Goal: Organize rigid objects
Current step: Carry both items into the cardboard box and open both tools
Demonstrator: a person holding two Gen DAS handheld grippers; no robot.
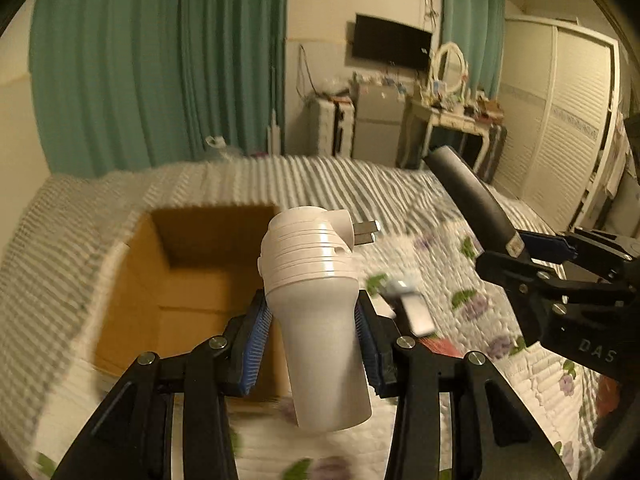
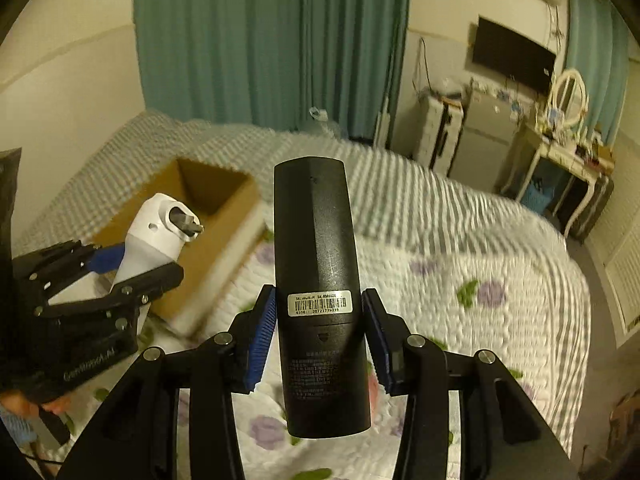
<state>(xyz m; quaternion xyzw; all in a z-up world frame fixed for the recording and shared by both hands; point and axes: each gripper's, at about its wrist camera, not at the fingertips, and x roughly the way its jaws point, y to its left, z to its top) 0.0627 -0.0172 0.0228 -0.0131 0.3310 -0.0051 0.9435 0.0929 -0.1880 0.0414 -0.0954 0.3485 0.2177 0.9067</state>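
Observation:
My left gripper [image 1: 314,328] is shut on a white plug-in device [image 1: 316,312] with two metal prongs at its top, held upright above the bed near an open cardboard box [image 1: 192,280]. My right gripper [image 2: 320,328] is shut on a black remote control [image 2: 318,280], back side up with a barcode label, held above the quilt. In the left wrist view the remote [image 1: 472,204] and right gripper [image 1: 532,268] are at the right. In the right wrist view the white device [image 2: 156,236] and left gripper [image 2: 120,276] are at the left, in front of the box [image 2: 208,216].
A floral quilt [image 2: 460,320] covers the bed. Small items [image 1: 412,308] lie blurred on the quilt right of the white device. Green curtains, a wall TV, a dresser and a wardrobe stand beyond the bed.

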